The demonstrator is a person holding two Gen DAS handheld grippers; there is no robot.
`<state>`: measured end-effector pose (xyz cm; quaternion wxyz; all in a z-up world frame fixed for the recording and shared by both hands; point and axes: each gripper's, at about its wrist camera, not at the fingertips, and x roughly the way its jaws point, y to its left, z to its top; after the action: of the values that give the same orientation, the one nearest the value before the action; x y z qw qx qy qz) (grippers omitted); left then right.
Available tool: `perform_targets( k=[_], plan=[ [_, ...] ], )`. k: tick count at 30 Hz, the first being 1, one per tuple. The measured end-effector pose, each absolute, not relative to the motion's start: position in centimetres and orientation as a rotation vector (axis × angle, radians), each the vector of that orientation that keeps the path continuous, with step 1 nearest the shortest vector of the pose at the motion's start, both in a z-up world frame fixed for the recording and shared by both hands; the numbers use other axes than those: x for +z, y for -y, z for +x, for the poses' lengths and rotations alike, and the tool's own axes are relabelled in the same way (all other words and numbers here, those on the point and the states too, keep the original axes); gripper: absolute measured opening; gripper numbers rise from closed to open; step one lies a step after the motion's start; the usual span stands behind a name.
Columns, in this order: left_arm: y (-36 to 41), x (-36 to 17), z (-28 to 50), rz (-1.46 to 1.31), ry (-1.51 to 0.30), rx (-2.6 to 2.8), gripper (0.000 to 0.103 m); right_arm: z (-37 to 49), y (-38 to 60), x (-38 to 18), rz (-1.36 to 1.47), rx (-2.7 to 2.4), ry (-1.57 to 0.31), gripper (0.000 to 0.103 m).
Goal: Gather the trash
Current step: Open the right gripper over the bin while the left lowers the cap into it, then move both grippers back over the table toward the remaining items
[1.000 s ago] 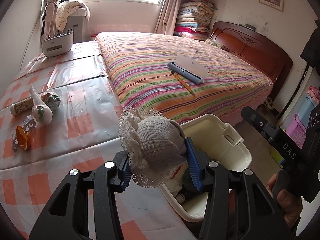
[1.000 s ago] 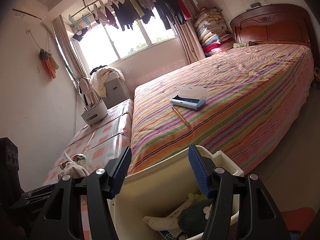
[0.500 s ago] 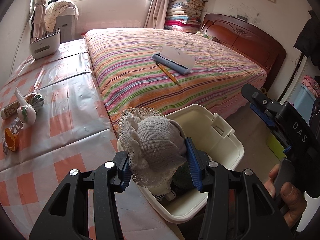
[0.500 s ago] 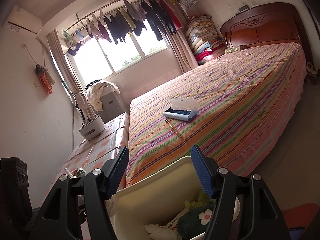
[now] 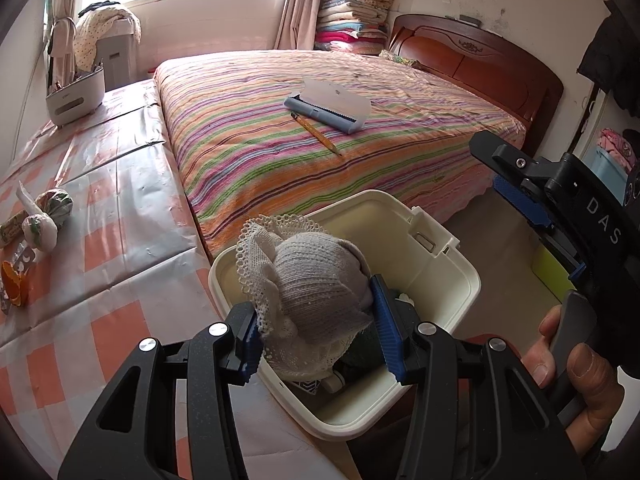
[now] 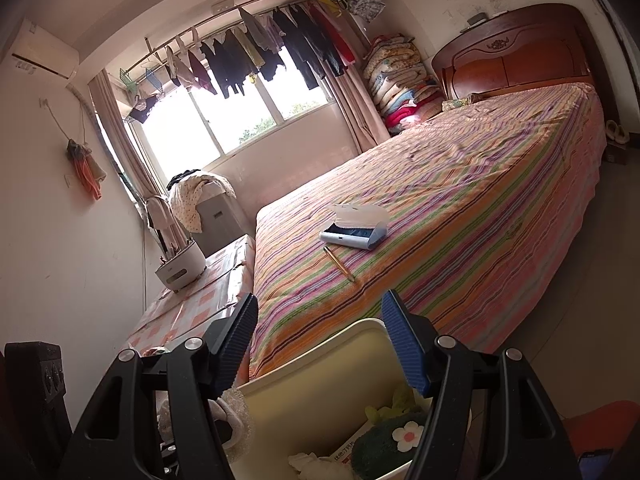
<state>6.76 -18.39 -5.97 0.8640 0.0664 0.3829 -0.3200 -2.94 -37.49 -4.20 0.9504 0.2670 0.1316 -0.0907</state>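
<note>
Left hand-held gripper (image 5: 316, 320) clamps lace-trimmed sock (image 5: 308, 300) over bin (image 5: 460, 280); right hand-held gripper (image 6: 320, 344) gaping, empty; flower toy (image 6: 392, 436) only right view

One cream bin (image 5: 440, 264), one lace-trimmed sock (image 5: 312, 292), one pencil (image 5: 316, 134), two claws.

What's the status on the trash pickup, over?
Left gripper shut on lace-trimmed sock, over white bin. Right gripper open, jaws just widened, empty. Nothing blocking the bin.
</note>
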Motion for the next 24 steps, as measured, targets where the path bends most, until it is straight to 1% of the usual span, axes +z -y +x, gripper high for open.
perform_targets(
  k=[3,4,6,8,10,13,19,24],
  plan=[
    [18.7,-6.2,6.5,0.158,-0.803,-0.679,0.048,-3.0,37.5,-4.2,0.544,-0.186,-0.267,0.063],
    [18.8,-6.2,6.4,0.163,-0.8,-0.678,0.05,-3.1,37.5,-4.2,0.545,-0.187,-0.267,0.063],
    [18.9,-6.3,6.2,0.178,-0.793,-0.678,0.05,-3.1,37.6,-4.3,0.546,-0.189,-0.267,0.063],
    [19.0,-6.2,5.9,0.193,-0.776,-0.668,0.057,-3.1,37.6,-4.3,0.548,-0.189,-0.268,0.063],
    [19.0,-5.9,5.6,0.204,-0.739,-0.659,0.074,-3.2,37.7,-4.4,0.547,-0.191,-0.268,0.063],
    [18.8,-5.2,5.1,0.235,-0.674,-0.624,0.086,-3.2,37.7,-4.4,0.548,-0.192,-0.266,0.063],
    [17.4,-4.3,5.6,0.229,-0.642,-0.562,0.087,-3.1,37.7,-4.4,0.549,-0.197,-0.267,0.063],
    [14.1,-3.6,6.3,0.179,-0.64,-0.488,0.087,-2.6,37.0,-4.5,0.543,-0.186,-0.277,0.063]
  ],
)
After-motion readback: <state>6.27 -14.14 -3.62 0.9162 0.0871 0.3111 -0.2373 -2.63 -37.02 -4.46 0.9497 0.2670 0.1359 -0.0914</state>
